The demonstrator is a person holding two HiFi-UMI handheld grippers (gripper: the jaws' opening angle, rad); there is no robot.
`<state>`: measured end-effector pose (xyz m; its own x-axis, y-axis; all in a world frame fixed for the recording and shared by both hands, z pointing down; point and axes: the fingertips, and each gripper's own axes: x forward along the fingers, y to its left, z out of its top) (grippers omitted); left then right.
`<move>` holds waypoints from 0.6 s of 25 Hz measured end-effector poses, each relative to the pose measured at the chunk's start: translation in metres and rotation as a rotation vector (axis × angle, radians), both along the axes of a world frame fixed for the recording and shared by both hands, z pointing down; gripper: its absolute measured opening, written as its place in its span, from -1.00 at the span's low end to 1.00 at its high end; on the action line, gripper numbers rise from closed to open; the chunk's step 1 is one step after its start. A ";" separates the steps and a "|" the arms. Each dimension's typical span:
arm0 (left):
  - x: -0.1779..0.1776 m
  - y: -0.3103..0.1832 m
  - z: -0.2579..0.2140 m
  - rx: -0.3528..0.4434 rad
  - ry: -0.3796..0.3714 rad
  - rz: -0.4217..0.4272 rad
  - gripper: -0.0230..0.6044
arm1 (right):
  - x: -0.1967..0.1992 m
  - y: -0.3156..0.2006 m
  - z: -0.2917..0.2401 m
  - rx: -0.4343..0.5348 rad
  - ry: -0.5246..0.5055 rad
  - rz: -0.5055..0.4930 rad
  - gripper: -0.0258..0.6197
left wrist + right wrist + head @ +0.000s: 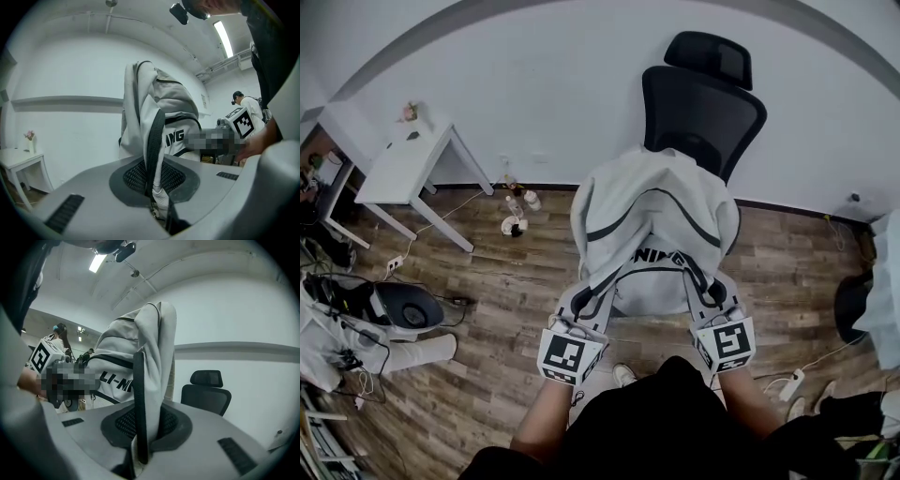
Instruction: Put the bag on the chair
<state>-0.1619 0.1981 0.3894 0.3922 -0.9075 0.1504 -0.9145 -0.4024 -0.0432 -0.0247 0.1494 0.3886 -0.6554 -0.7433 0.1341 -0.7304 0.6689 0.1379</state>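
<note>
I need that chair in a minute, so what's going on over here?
A person is moving a pale grey backpack with tongs in each hand. The left tongs and right tongs are each shut on a dark-trimmed strap of the backpack and hold it upright over the seat of the black office chair. The backpack hides the seat, so I cannot tell whether it rests there yet.
</note>
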 end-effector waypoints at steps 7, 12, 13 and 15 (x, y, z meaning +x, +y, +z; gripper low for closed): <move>-0.004 -0.004 0.007 0.004 0.002 0.031 -0.78 | -0.005 -0.002 0.011 -0.020 -0.015 0.016 -0.75; -0.006 -0.008 0.012 0.010 0.005 0.025 -0.78 | -0.007 -0.007 0.016 -0.018 -0.025 0.019 -0.75; -0.008 -0.011 0.012 0.011 0.003 0.021 -0.78 | -0.008 -0.009 0.016 -0.017 -0.026 0.018 -0.75; -0.009 -0.013 0.016 -0.003 -0.007 0.016 -0.78 | -0.008 -0.012 0.018 -0.016 -0.030 0.015 -0.75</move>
<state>-0.1712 0.1850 0.4054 0.4056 -0.9006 0.1561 -0.9075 -0.4171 -0.0487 -0.0329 0.1370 0.4062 -0.6479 -0.7512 0.1266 -0.7443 0.6596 0.1049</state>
